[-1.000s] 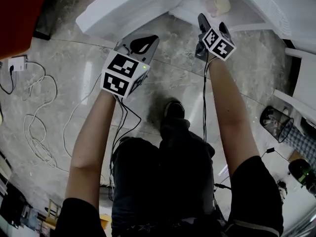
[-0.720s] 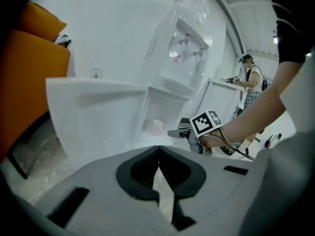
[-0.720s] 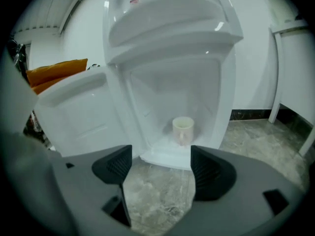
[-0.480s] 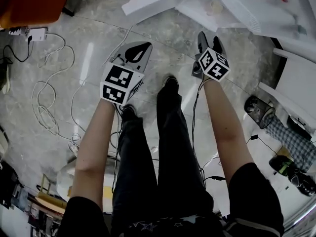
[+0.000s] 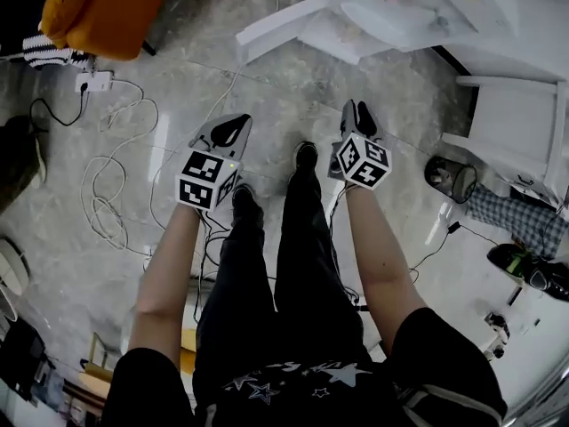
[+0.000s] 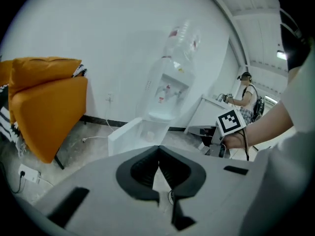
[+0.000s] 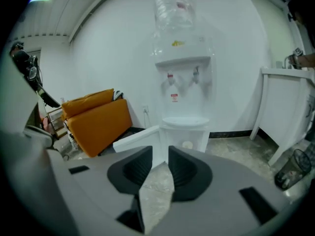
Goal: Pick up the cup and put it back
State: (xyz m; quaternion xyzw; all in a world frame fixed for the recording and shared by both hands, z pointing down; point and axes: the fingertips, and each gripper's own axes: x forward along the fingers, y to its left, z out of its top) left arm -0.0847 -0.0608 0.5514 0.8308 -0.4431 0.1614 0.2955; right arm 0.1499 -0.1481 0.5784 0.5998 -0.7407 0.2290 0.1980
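The pale cup point(image 7: 187, 144) stands inside the open lower cabinet of the white water dispenser point(image 7: 183, 82); the left gripper view shows the cup point(image 6: 149, 134) there too. Both grippers hang in the air well back from it, over the floor. My left gripper point(image 6: 158, 147) is shut, its tips meeting, with nothing in it. My right gripper point(image 7: 160, 149) has just been closing and keeps a narrow gap with nothing between the jaws. From the head view, the left gripper point(image 5: 233, 128) and right gripper point(image 5: 354, 114) flank my feet.
The cabinet door point(image 5: 280, 23) swings out to the left. An orange cushioned seat point(image 5: 107, 7) is at the far left, with loose cables point(image 5: 107, 194) and a power strip point(image 5: 93, 81) on the floor. A black wire bin point(image 5: 449, 178) and white table point(image 5: 520, 105) are on the right.
Both grippers have pulled up and back from the dispenser's cabinet as the person stood up. The cup stays in the cabinet, now much farther off.
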